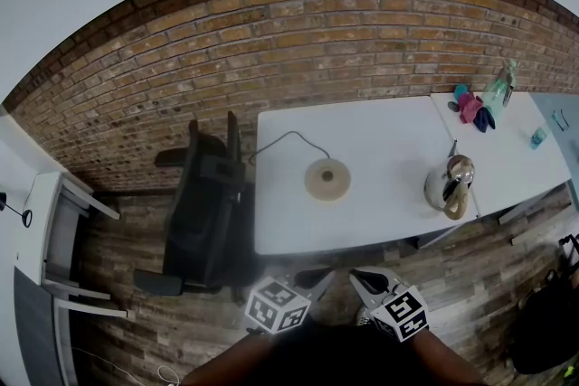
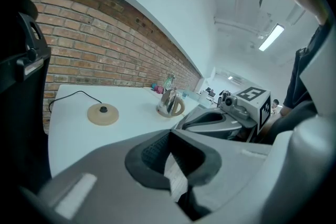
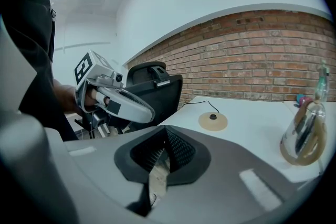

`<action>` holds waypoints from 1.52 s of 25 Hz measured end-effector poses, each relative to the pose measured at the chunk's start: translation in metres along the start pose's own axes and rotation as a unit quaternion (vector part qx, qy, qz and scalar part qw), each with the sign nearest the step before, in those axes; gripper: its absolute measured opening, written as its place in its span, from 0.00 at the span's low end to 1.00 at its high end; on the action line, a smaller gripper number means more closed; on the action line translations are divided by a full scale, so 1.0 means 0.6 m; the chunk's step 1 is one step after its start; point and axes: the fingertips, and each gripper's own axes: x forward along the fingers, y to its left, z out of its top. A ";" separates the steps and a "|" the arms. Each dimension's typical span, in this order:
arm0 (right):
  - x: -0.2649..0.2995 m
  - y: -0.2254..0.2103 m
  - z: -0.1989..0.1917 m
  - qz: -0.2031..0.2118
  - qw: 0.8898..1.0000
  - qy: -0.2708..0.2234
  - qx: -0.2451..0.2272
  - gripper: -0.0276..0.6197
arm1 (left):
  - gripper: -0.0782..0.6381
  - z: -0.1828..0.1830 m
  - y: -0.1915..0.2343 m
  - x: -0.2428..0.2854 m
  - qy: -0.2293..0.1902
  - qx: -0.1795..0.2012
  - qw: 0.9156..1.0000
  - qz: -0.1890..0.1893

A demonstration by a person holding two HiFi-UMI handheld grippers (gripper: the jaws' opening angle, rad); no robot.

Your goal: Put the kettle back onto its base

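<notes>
Holding left tongs (image 1: 315, 277) and right tongs (image 1: 369, 278) pressed together, empty, short of counter (image 1: 380, 140). Ahead-right on counter: kettle (image 1: 450, 185), upright, handle toward near edge, well right of base (image 1: 327, 179). Nearer right tongs; probably 1 reach forward-right.

1. A red brick wall (image 1: 317, 41) runs behind a white rectangular table (image 1: 380, 149).
2. A black office chair (image 1: 204, 212) stands at the table's left end on a brown wood-plank floor (image 1: 127, 240).
3. A clear bottle (image 1: 499, 86) stands beside small pink and blue items (image 1: 470, 107) at the far right.
</notes>
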 end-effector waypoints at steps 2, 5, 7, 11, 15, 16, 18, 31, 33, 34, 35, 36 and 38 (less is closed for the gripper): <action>-0.001 0.002 0.000 0.001 1.000 0.000 0.001 0.09 | 0.11 0.000 -0.002 -0.001 0.000 0.001 1.000 -0.001; -0.001 0.006 -0.002 0.002 1.000 0.002 0.002 0.09 | 0.11 0.000 -0.004 -0.003 0.000 0.001 1.000 -0.001; -0.001 0.007 -0.003 0.003 1.000 0.002 0.002 0.09 | 0.11 -0.001 -0.005 -0.004 0.001 0.001 1.000 -0.001; -0.003 0.008 -0.006 0.004 1.000 0.005 0.003 0.09 | 0.11 -0.004 -0.010 -0.003 0.003 0.003 1.000 -0.003; -0.004 0.013 -0.012 0.006 1.000 0.008 0.004 0.09 | 0.11 -0.007 -0.014 -0.003 0.006 0.005 1.000 -0.005; -0.005 0.013 -0.013 0.007 1.000 0.009 0.004 0.09 | 0.11 -0.007 -0.015 -0.003 0.007 0.006 1.000 -0.006; -0.009 0.013 -0.015 0.006 1.000 0.010 0.004 0.09 | 0.11 -0.007 -0.021 0.000 0.009 0.009 1.000 -0.008; -0.060 -0.037 -0.031 -0.034 0.999 -0.001 0.030 0.09 | 0.11 -0.002 -0.060 0.042 0.016 0.022 0.999 -0.032; -0.073 -0.050 -0.036 -0.043 0.999 -0.002 0.032 0.09 | 0.11 0.000 -0.069 0.053 0.017 0.025 0.999 -0.035; -0.080 -0.056 -0.039 -0.047 0.998 -0.003 0.033 0.09 | 0.11 0.001 -0.073 0.059 0.017 0.027 0.999 -0.037; -0.087 -0.062 -0.041 -0.051 0.998 -0.004 0.035 0.09 | 0.11 0.002 -0.077 0.064 0.017 0.028 0.999 -0.039; -0.094 -0.068 -0.044 -0.055 0.998 -0.004 0.037 0.09 | 0.11 0.004 -0.081 0.070 0.016 0.029 0.999 -0.040; -0.107 -0.083 -0.050 -0.064 0.997 -0.005 0.043 0.09 | 0.11 0.006 -0.089 0.082 0.016 0.030 0.998 -0.045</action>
